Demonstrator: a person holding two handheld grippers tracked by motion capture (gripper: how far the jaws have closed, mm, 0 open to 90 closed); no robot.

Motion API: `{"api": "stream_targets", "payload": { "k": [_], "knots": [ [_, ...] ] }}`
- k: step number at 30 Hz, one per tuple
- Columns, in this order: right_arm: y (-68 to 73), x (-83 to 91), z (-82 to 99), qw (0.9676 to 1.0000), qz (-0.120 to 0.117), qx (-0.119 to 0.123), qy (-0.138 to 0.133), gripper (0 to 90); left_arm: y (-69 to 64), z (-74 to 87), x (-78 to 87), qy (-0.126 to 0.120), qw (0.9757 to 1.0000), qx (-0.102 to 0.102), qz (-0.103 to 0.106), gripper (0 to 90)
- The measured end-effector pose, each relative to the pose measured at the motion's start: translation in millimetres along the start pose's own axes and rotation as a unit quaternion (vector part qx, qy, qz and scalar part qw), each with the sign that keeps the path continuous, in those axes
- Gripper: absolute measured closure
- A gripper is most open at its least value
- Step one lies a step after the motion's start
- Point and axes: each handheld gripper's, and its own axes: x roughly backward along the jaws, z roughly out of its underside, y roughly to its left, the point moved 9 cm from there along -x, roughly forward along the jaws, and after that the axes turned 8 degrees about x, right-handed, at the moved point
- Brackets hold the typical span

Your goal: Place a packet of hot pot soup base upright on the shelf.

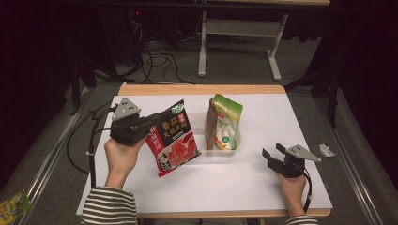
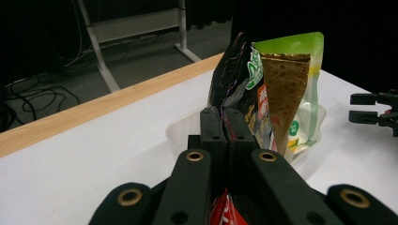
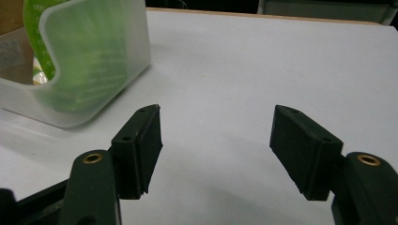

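The left gripper (image 1: 149, 123) pinches the red hot-pot seasoning packet (image 1: 172, 139), held off the table (image 1: 263, 185) beside the clear plastic bin (image 1: 233, 151) near the far edge. The right gripper (image 1: 273, 151) rests spread near the right edge.

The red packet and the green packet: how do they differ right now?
The red packet hangs in the air, pinched at its edge by the shut left gripper; the green packet stands upright in the clear plastic tub with no gripper on it. The red packet has a red and black print, the green packet green, white and brown. Both are sealed pouches.
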Motion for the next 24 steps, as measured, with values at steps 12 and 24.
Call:
{"api": "stream_targets", "payload": {
  "k": [12,24],
  "knots": [
    [0.2,0.1,-0.1,1.0000,0.002,0.002,-0.001,34.3,-2.4,-12.1,-17.2,0.000,0.9999,0.016,0.004,89.0],
    [0.5,0.0,-0.3,1.0000,0.002,0.006,-0.001,34.3,0.0,-20.4,-32.6,0.005,0.9997,0.016,-0.017,88.8]
  ]
}}
